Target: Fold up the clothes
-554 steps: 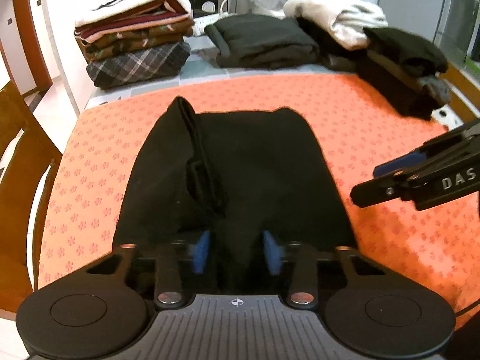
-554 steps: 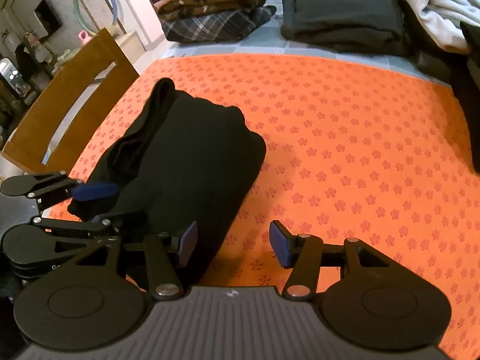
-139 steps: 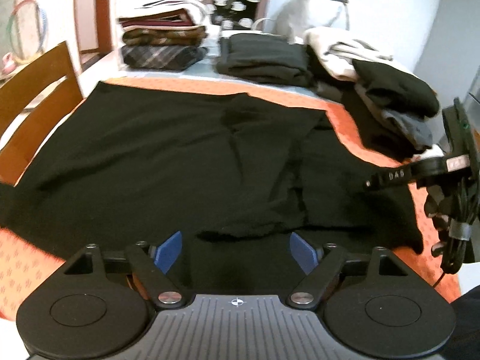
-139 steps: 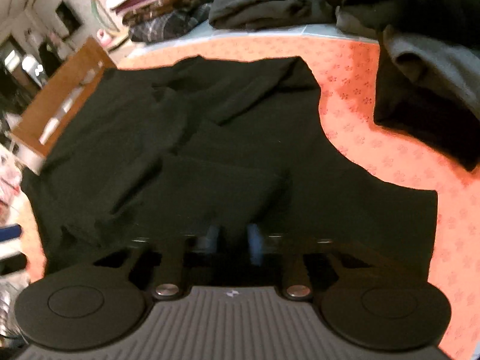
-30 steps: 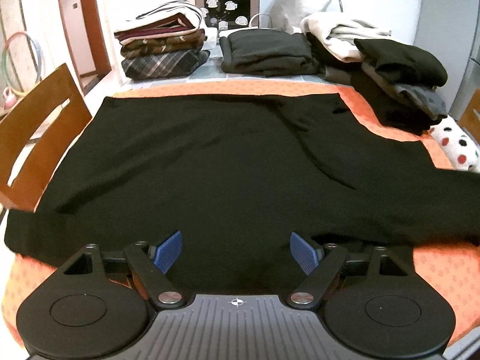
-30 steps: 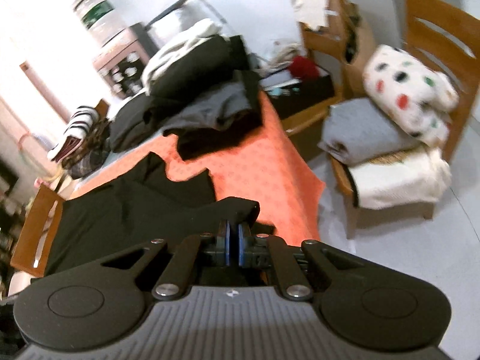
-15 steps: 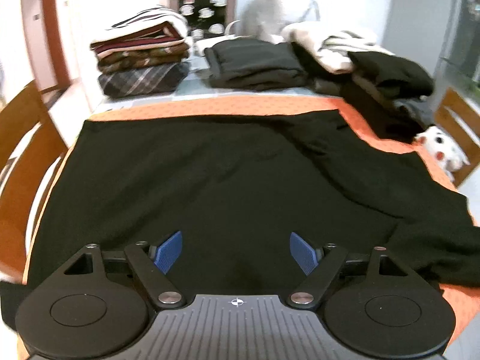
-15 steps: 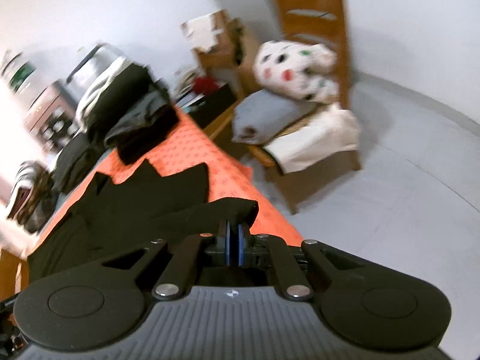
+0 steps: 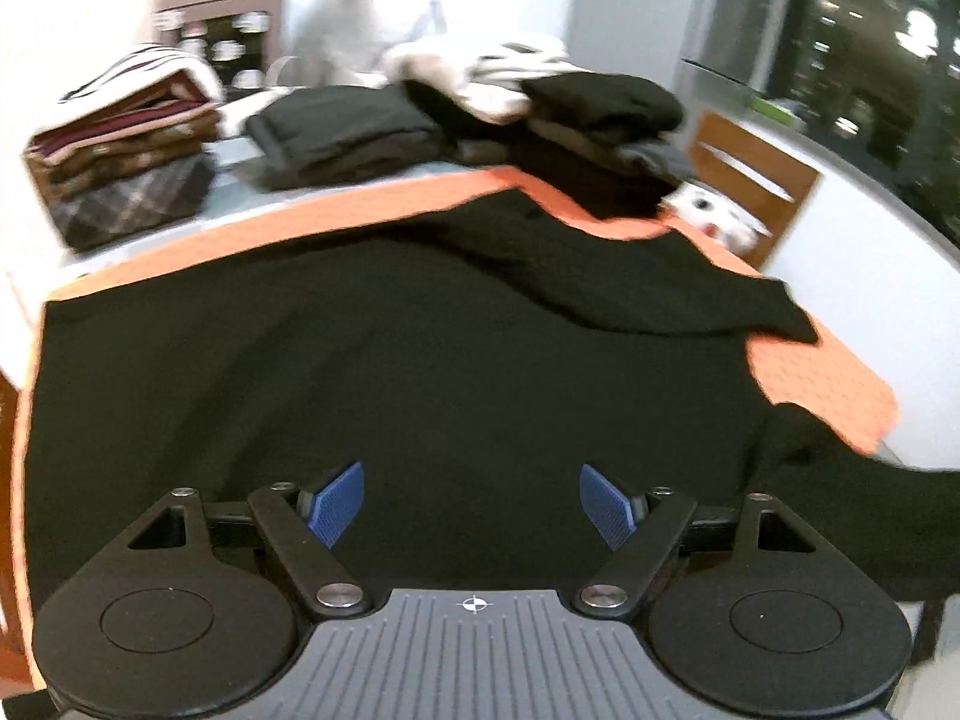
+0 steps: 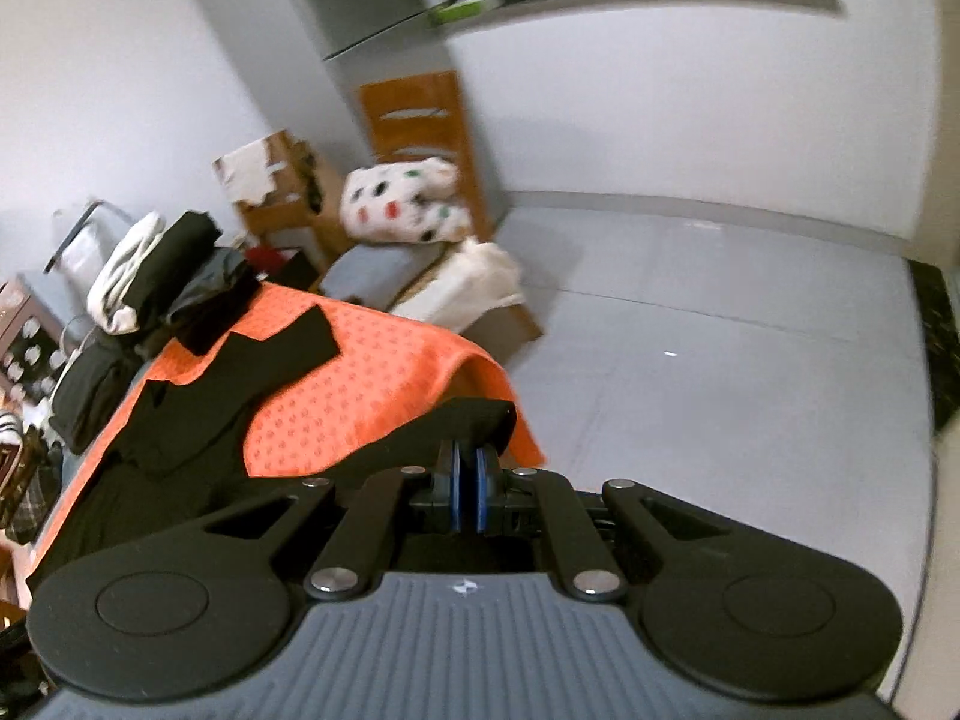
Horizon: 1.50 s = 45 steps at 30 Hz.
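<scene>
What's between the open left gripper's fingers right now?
Only the spread black garment, lying flat beneath the left gripper; its fingers aren't pinching it, per the left wrist view.

Folded clothes piles [image 9: 336, 132] crowd the table's far edge; grey floor [image 10: 720, 372] alongside lies open.

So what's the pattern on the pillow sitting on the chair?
White with coloured spots, on the pillow; clearest in the right wrist view.
</scene>
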### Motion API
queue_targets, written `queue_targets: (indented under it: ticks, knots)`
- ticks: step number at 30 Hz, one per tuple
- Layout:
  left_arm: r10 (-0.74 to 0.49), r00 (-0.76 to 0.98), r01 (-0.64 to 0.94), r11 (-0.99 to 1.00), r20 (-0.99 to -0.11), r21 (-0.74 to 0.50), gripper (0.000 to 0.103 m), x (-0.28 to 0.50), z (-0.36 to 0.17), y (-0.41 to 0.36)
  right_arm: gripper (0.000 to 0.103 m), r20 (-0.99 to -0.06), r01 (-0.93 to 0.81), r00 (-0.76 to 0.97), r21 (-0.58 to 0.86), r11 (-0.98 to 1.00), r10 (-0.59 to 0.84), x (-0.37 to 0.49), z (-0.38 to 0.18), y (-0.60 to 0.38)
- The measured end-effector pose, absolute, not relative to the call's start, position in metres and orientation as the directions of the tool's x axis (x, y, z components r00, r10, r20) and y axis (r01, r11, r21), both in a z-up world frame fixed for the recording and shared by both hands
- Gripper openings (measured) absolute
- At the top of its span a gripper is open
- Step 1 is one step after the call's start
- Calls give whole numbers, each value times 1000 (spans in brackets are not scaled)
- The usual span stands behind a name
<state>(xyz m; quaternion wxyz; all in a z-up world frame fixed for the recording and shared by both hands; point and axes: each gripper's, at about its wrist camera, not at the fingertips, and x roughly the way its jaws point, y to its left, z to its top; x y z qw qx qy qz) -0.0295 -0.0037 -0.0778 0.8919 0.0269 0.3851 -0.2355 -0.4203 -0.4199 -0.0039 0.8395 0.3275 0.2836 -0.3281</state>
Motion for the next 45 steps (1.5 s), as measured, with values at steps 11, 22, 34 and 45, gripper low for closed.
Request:
queue_targets:
  ticks: [11, 22, 34, 45]
  knots:
    - [-538, 495, 622, 768, -683, -154, 81, -49, -75, -30, 6, -752, 864, 490, 353, 358, -441, -559, -7, -319]
    - [-580, 432, 721, 682, -690, -122, 81, -59, -80, -55, 6, -806, 897, 441, 379, 227, -396, -606, -27, -237]
    - [-629, 376, 799, 592, -681, -106, 81, -67, -77, -86, 8, -830, 924, 381, 356, 138, -407, -636, -33, -185]
    - [-605, 415, 751, 650, -679, -120, 81, -71, -78, -63, 9, -822, 915, 401, 341, 214, -404, -628, -21, -210]
